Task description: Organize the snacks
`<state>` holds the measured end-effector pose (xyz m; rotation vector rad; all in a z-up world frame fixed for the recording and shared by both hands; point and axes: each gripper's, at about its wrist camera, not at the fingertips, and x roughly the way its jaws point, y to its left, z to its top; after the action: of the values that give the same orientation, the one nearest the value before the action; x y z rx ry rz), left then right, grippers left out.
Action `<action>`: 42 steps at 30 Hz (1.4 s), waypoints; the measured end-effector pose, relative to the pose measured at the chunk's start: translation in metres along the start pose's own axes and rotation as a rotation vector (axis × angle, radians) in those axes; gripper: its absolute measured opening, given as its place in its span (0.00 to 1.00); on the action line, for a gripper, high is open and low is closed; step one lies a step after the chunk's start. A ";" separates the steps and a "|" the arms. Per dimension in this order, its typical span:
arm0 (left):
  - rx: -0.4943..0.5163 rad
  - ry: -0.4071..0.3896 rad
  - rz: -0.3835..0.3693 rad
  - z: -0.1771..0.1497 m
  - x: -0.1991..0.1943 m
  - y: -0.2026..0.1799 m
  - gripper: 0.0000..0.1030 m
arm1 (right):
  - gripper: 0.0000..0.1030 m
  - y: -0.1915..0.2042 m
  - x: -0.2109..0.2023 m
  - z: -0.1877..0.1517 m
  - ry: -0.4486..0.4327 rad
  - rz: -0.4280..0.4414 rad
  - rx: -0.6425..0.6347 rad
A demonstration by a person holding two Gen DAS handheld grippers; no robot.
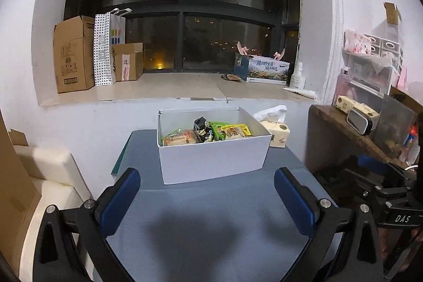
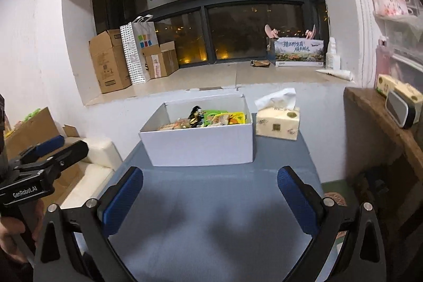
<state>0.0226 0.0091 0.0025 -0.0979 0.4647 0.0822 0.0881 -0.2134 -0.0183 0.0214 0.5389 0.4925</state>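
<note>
On the blue tabletop (image 1: pixel 211 202) a white box (image 1: pixel 211 157) stands at the far end, with the snacks (image 1: pixel 206 132) packed inside it. A tissue pack (image 1: pixel 276 132) sits just beside the box's right wall. Both tongs, left (image 1: pixel 207 200) and right (image 2: pixel 210 200), hang spread wide and empty over the bare near part of the tabletop, well short of the box.

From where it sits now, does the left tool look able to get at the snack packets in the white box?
Probably yes. The left tool is open, holds nothing, and only bare blue table lies before the open-topped white cardboard box; its near wall means reaching the snack packets from above.
</note>
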 end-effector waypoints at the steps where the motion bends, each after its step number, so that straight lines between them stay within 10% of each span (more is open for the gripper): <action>1: 0.007 -0.001 0.009 0.000 -0.001 -0.001 1.00 | 1.00 0.001 -0.002 0.000 -0.004 0.002 -0.002; 42: 0.010 0.043 -0.005 -0.005 0.007 -0.001 1.00 | 1.00 0.012 -0.001 -0.001 0.000 -0.001 -0.052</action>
<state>0.0271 0.0078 -0.0052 -0.0914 0.5077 0.0730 0.0821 -0.2035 -0.0166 -0.0288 0.5256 0.5055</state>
